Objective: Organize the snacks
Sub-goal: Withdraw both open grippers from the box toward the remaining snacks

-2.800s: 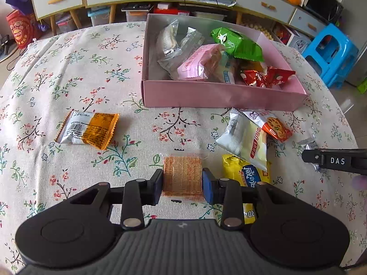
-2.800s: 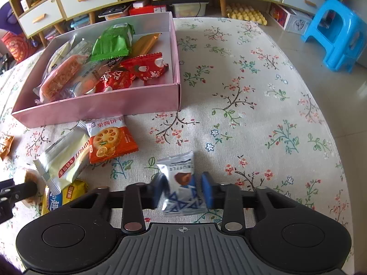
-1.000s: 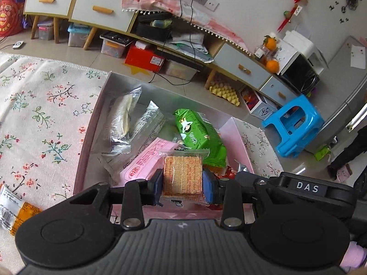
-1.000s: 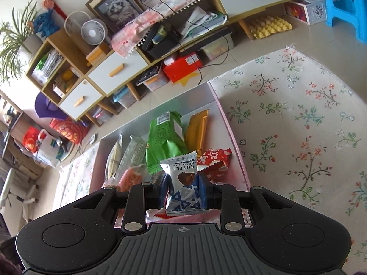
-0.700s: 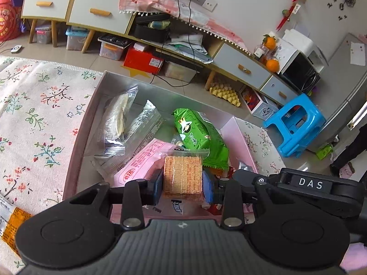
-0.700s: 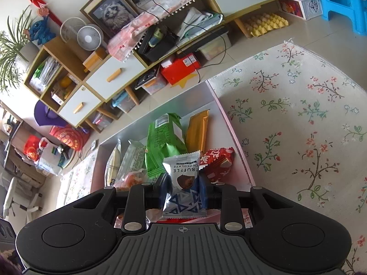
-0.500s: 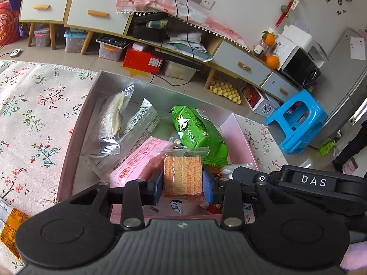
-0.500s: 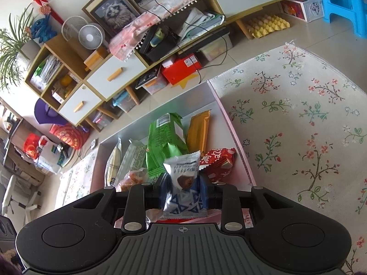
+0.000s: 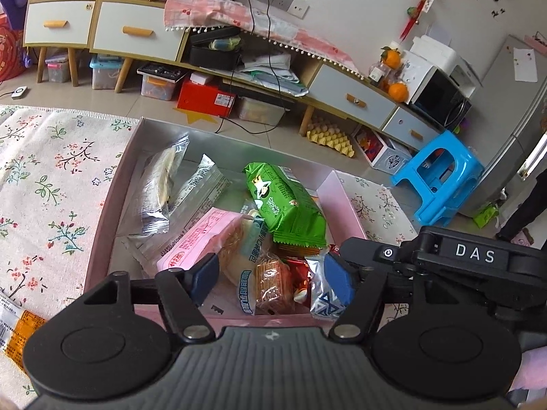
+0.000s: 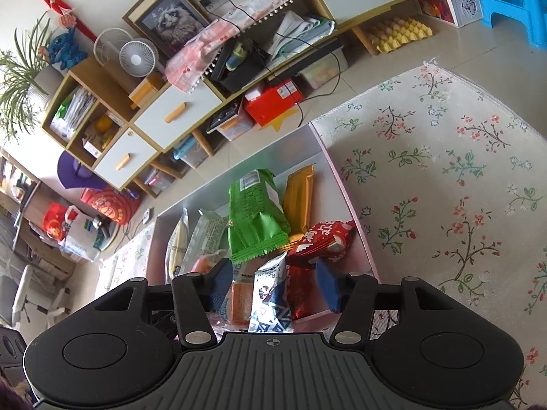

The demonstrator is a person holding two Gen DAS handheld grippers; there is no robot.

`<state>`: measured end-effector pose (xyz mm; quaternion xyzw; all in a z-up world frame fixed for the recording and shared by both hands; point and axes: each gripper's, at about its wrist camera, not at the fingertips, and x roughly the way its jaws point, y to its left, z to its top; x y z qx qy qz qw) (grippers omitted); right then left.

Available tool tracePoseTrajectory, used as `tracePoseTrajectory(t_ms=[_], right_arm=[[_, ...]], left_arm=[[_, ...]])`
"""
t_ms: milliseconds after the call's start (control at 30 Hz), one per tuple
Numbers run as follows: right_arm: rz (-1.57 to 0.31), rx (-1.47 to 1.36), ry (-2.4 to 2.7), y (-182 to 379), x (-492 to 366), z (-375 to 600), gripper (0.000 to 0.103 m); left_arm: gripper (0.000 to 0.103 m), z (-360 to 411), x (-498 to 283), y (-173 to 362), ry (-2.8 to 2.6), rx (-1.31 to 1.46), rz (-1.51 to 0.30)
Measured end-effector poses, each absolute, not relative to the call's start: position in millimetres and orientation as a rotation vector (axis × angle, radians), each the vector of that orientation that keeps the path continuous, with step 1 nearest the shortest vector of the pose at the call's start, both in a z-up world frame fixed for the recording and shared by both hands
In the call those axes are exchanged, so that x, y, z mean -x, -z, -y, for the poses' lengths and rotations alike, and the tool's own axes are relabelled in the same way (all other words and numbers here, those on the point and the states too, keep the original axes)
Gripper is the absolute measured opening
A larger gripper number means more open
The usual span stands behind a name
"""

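Observation:
The pink box (image 9: 102,225) holds several snack packets, among them a green one (image 9: 283,205) and a pink one (image 9: 198,239). My left gripper (image 9: 271,280) hovers over the box's near end, its jaws opening. The clear wafer packet (image 9: 273,285) lies loose in the box below them, touching neither pad. My right gripper (image 10: 273,285) is beside it, its jaws also opening. The blue-and-white truffle packet (image 10: 270,294) stands free between them in the box (image 10: 355,225), beside a red packet (image 10: 324,239). The right gripper's black body (image 9: 475,256) shows in the left wrist view.
The box sits on a floral tablecloth (image 10: 444,188). An orange-and-white packet (image 9: 17,324) lies on the cloth left of the box. Beyond the table are low cabinets with drawers (image 9: 136,30) and a blue stool (image 9: 441,177) on the floor.
Both grippers' jaws have spread apart. The wafer packet slipped out of the left jaws and the truffle packet out of the right; both now rest in the pink box.

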<state>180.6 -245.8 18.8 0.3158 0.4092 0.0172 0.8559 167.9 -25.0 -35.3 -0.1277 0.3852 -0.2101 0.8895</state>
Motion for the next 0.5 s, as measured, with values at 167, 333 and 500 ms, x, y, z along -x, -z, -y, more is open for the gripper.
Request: tracePoseTrajectory(t_ms=[167,333,500], right_arm=[[-0.852,-0.62,-0.061,-31,-173,244,0.067],[-0.851,-0.59,-0.066,-44,-163,244,0.074],[-0.866,-0.549,-0.062,-54,-151,241,0.078]], left_arm=[[0.079,25,-158,29,0.453,0.235,-0.802],[0.089,22,-142,20,0.459,0.191,-0.792],[0.094,19,-127,15,0.448,0.15,-0.795]])
